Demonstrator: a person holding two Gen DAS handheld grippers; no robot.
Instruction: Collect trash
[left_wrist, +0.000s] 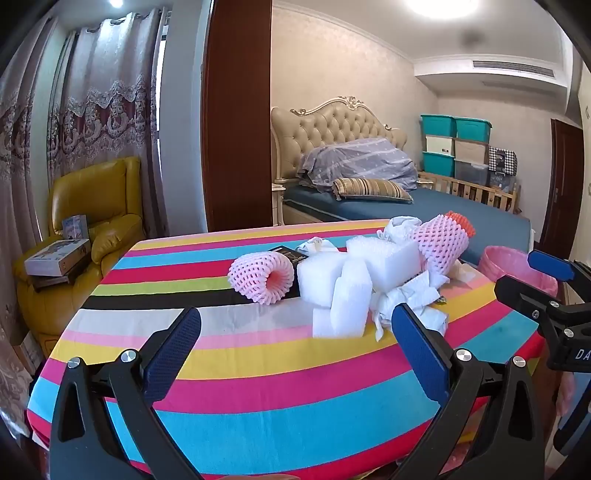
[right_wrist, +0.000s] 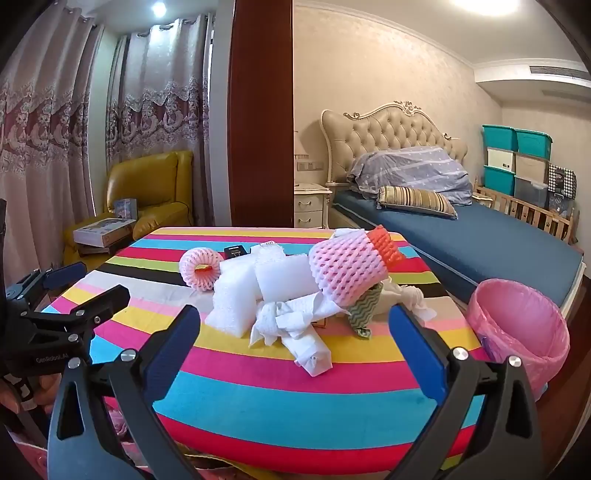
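Observation:
A heap of trash lies on the striped tablecloth (left_wrist: 258, 373) (right_wrist: 295, 391): a pink foam net ring (left_wrist: 262, 275) (right_wrist: 199, 271), white foam blocks (left_wrist: 343, 295) (right_wrist: 236, 295), a bigger pink foam net with an orange end (left_wrist: 439, 243) (right_wrist: 347, 269), crumpled white paper (left_wrist: 406, 299) (right_wrist: 291, 321), a green patterned wrapper (right_wrist: 364, 310) and a black card (left_wrist: 291, 254) (right_wrist: 234, 251). A pink-lined bin (left_wrist: 513, 269) (right_wrist: 517, 325) stands off the table's right edge. My left gripper (left_wrist: 295, 314) (right_wrist: 92, 286) is open short of the foam blocks. My right gripper (right_wrist: 295, 314) (left_wrist: 524, 275) is open just short of the paper. Neither holds anything.
A yellow armchair (left_wrist: 99, 206) (right_wrist: 155, 184) with boxes on it sits back left before curtains. A dark wooden panel (left_wrist: 236, 110) (right_wrist: 258, 110) rises behind the table. A bed (left_wrist: 424, 206) (right_wrist: 480, 236) and stacked storage boxes (left_wrist: 454, 147) fill the right. A hand (right_wrist: 18, 391) grips the left tool.

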